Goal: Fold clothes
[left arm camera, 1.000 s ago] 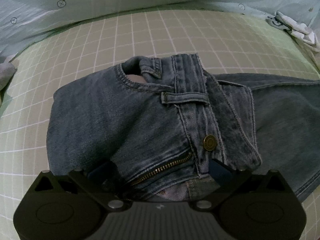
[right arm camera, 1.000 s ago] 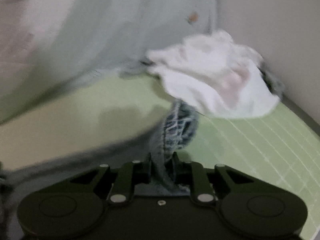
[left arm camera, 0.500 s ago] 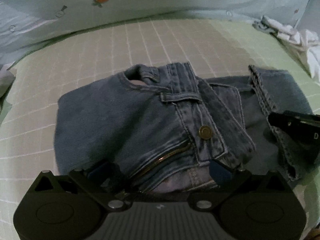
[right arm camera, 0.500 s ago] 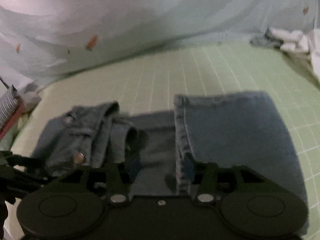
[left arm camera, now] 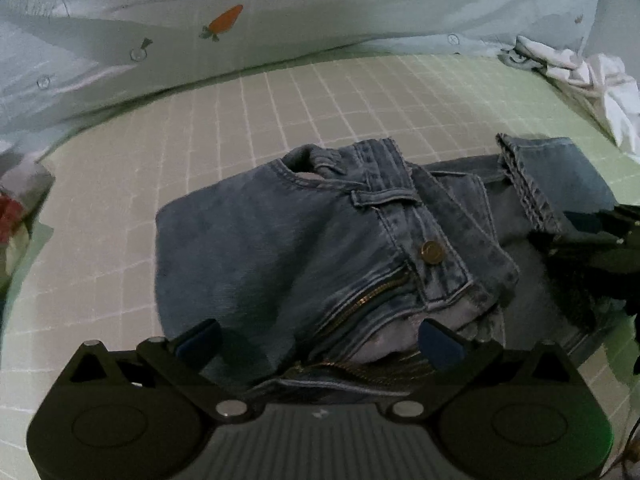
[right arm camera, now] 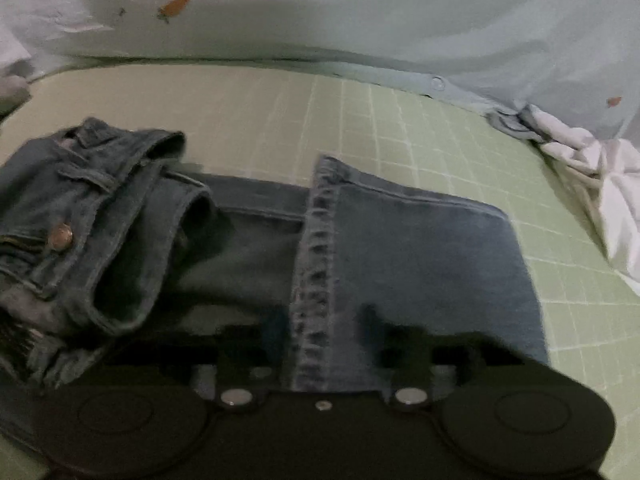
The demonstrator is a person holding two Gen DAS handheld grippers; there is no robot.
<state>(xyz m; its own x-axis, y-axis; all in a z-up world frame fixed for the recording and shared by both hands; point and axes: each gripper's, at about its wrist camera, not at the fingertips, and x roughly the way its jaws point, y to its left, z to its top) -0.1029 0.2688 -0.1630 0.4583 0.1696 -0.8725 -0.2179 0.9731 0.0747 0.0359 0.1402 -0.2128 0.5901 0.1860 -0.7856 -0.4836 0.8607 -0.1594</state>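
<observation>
Two pairs of jaws are at work on one pair of jeans (left arm camera: 280, 256), which lies on a bed covered by a green checked sheet (left arm camera: 320, 104). The left gripper (left arm camera: 320, 340) is seen with its jaws wide apart, straddling the open fly and zipper (left arm camera: 368, 300) at the waistband without pressing on the denim. The right gripper (right arm camera: 320, 340) is blurred, and its jaws are closing with the stitched hem (right arm camera: 316, 248) of the folded-over leg lying between them; whether the pads already press on the cloth cannot be told. The leg is laid back toward the waist, with the hem short of the bunched waistband (right arm camera: 120, 184), so the fold is judged about half made. To do this step well, the hem is best caught squarely on both layers and carried level over the waist, so that the edges are lined up and the crumpled waistband is flattened first by the left side. Farther out, a pale quilt printed with carrots (left arm camera: 224, 24) is heaped along the far edge of the bed, and white crumpled clothes (right arm camera: 600, 184) lie near the right corner, well apart from the jeans; neither is judged to block the fold. At the left edge something red and grey (left arm camera: 16, 208) is glimpsed, too unclear to name.
</observation>
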